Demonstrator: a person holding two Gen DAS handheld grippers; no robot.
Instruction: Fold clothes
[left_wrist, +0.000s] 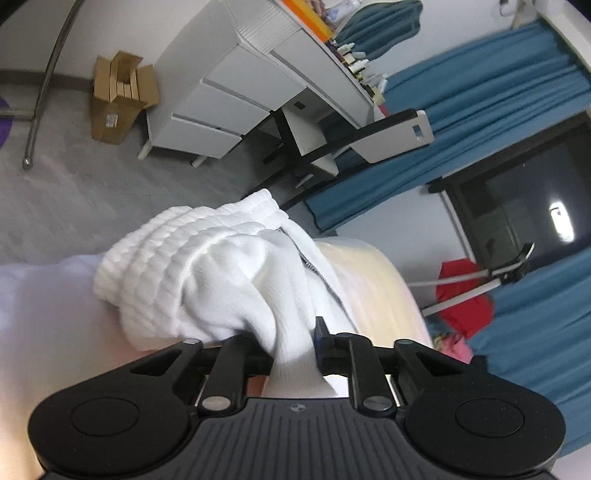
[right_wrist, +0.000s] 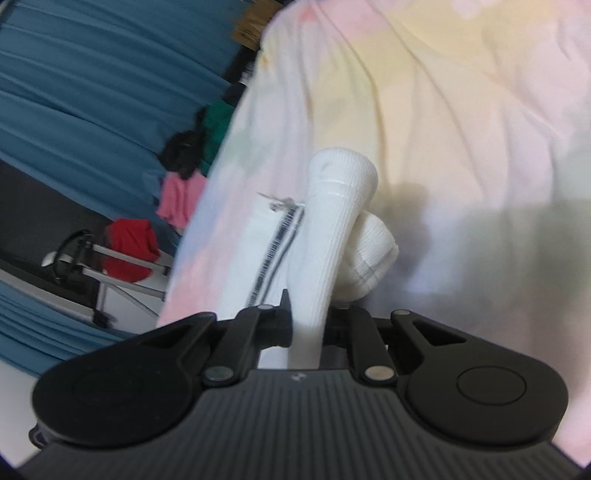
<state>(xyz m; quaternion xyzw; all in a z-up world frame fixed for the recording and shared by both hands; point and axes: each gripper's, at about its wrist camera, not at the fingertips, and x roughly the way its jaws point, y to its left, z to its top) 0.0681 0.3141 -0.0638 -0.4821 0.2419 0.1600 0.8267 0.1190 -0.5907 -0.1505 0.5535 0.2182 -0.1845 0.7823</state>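
Observation:
A white ribbed knit garment with a zipper (left_wrist: 207, 273) hangs bunched in front of my left gripper (left_wrist: 295, 347), whose jaws are shut on a fold of it. In the right wrist view, my right gripper (right_wrist: 306, 325) is shut on another part of the same white garment (right_wrist: 325, 236); a ribbed cuff sticks up and the zipper strip (right_wrist: 275, 243) runs along its left side. Both grips lift the cloth above a pastel bedsheet (right_wrist: 461, 110). The fingertips are mostly hidden by fabric.
A white desk with drawers (left_wrist: 221, 103), a cardboard box (left_wrist: 118, 99) and grey floor lie beyond the bed. Blue curtains (left_wrist: 480, 110) and a dark window stand at right. Red, pink and dark clothes (right_wrist: 129, 247) pile beside a metal stand (right_wrist: 103, 273).

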